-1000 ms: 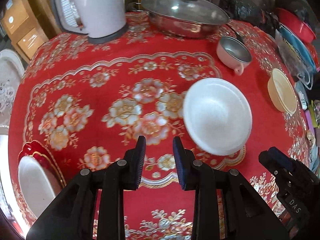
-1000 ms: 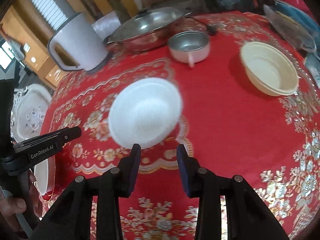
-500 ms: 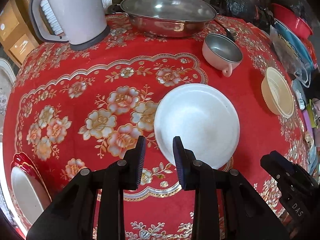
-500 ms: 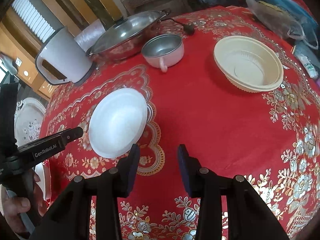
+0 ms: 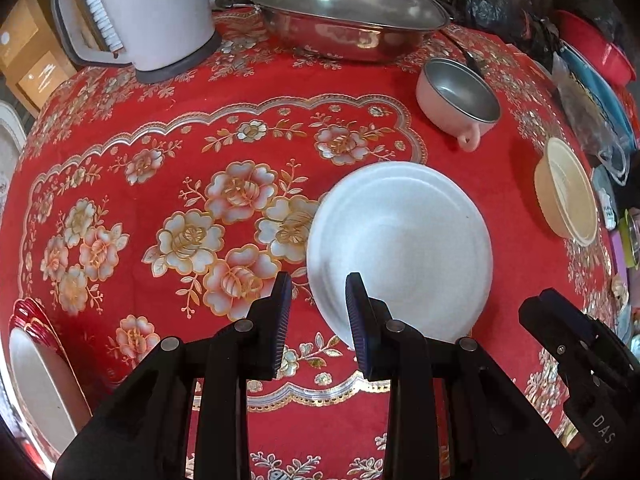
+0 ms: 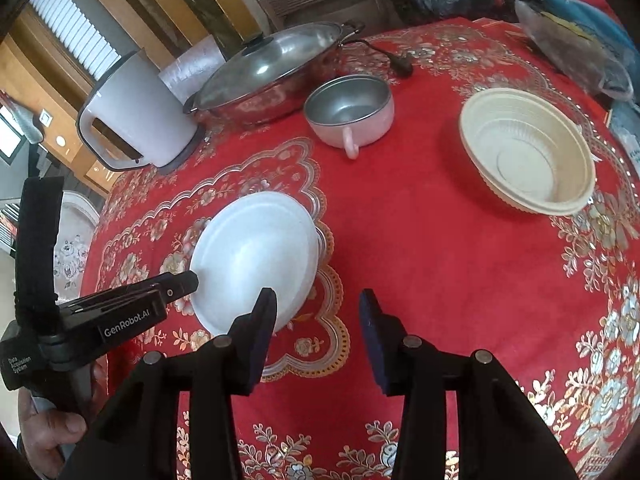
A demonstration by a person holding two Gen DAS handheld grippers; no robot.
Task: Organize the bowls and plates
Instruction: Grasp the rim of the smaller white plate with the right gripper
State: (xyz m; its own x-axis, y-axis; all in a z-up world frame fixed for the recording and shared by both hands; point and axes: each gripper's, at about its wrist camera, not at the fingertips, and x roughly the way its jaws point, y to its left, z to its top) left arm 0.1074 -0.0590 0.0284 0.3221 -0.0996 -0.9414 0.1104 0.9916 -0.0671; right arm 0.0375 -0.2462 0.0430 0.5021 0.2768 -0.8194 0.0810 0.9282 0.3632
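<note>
A white plate (image 5: 404, 240) (image 6: 256, 248) lies on the red flowered tablecloth (image 5: 160, 152). My left gripper (image 5: 317, 280) hangs over the plate's near left rim, open by a narrow gap. The rim shows between the fingers and the right finger (image 5: 356, 308) overlaps the plate; I cannot tell if it touches. My right gripper (image 6: 318, 292) is just right of the plate with its jaws opening and only cloth between them. A pink cup-bowl (image 5: 460, 100) (image 6: 350, 110) and a cream plastic bowl (image 5: 568, 200) (image 6: 528, 152) stand farther back on the right.
A lidded steel pot (image 5: 344, 12) and a white kettle (image 5: 148, 12) stand at the table's back. A red-rimmed plate holding a white one (image 5: 32, 360) sits at the left edge. Red and blue basins (image 5: 596, 52) and black bags crowd the right side.
The left gripper has moved over to the white plate, whose rim now shows between its fingers. The right gripper has shifted right, off the plate, and its jaws have widened.
</note>
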